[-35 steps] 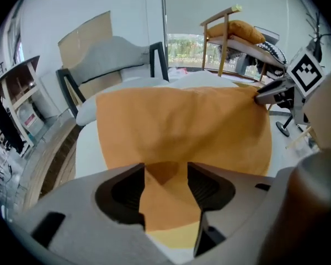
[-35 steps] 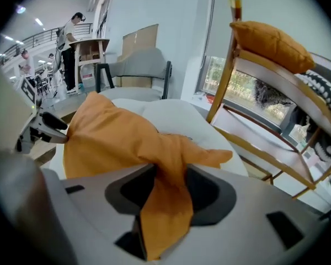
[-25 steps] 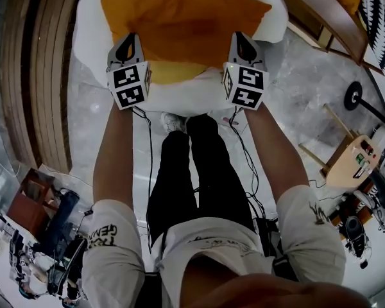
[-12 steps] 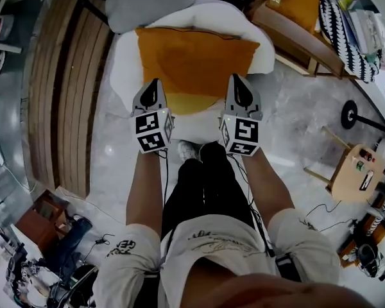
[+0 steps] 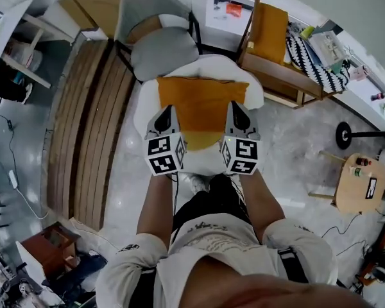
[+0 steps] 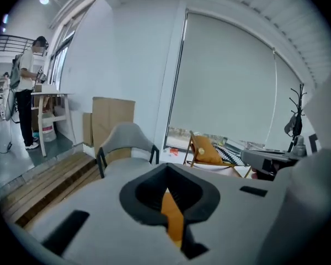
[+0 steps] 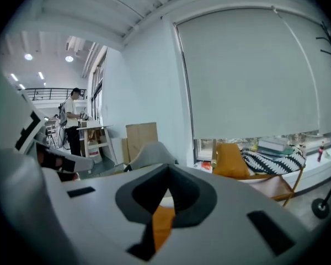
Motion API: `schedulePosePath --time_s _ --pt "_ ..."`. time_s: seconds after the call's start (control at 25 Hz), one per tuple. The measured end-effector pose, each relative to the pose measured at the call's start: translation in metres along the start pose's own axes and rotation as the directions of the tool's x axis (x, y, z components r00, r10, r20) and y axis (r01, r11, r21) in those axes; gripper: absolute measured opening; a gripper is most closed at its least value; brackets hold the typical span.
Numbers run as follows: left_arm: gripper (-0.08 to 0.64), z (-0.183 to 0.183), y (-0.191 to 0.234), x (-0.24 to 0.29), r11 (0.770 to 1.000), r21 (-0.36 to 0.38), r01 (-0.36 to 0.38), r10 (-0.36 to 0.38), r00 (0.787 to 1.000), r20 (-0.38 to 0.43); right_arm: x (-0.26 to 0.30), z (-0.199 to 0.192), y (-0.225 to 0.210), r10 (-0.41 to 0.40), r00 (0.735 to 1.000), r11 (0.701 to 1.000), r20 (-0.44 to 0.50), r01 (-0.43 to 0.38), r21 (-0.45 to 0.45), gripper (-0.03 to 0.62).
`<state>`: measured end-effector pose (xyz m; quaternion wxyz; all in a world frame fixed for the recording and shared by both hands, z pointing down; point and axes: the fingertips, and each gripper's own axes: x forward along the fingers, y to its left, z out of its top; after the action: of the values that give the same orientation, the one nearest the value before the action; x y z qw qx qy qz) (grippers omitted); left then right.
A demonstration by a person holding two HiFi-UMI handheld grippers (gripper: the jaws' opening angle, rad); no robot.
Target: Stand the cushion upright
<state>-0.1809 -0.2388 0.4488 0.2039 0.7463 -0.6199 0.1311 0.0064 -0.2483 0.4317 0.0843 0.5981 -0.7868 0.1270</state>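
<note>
Both arms reach out in front of the person, and the two grippers have come up a lot since a second ago. The head view now looks from higher, so much more of the room shows. The left gripper (image 5: 167, 112) is squeezed tight on the near left corner of the orange cushion (image 5: 202, 101). The right gripper (image 5: 235, 108) is squeezed tight on the near right corner. A thin strip of orange cloth shows between each pair of jaws. The cushion looked big and wide before and looks smaller now. It is plain orange, with a paler yellow band along its near edge between the grippers. It sits on the white soft seat (image 5: 255, 90). Just behind the seat stands a grey chair (image 5: 159, 51).
</note>
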Motion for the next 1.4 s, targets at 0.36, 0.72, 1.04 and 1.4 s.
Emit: schedulePosePath --time_s 0.36,0.72,1.04,1.4 --pt "0.020 0.097 -0.012 -0.095 0.999 0.005 0.050 -0.050 0.983 0.174 -0.066 0.116 0.014 -0.020 0.986 0.999 0.165 0.012 0.052 0.026" --pt "0.020 0.160 -0.049 -0.124 0.991 0.110 0.076 -0.102 0.960 0.261 -0.108 0.175 0.016 0.021 0.963 0.999 0.269 -0.026 0.018 0.026" --pt "0.020 0.195 -0.090 -0.124 0.988 0.144 0.055 -0.099 0.942 0.321 -0.108 0.211 -0.012 0.036 0.944 0.999 0.329 -0.038 0.000 0.026" --pt "0.020 0.211 -0.098 -0.116 0.992 0.123 0.041 -0.079 0.941 0.328 -0.099 0.227 -0.023 0.071 0.942 0.998 0.328 -0.066 -0.025 0.026"
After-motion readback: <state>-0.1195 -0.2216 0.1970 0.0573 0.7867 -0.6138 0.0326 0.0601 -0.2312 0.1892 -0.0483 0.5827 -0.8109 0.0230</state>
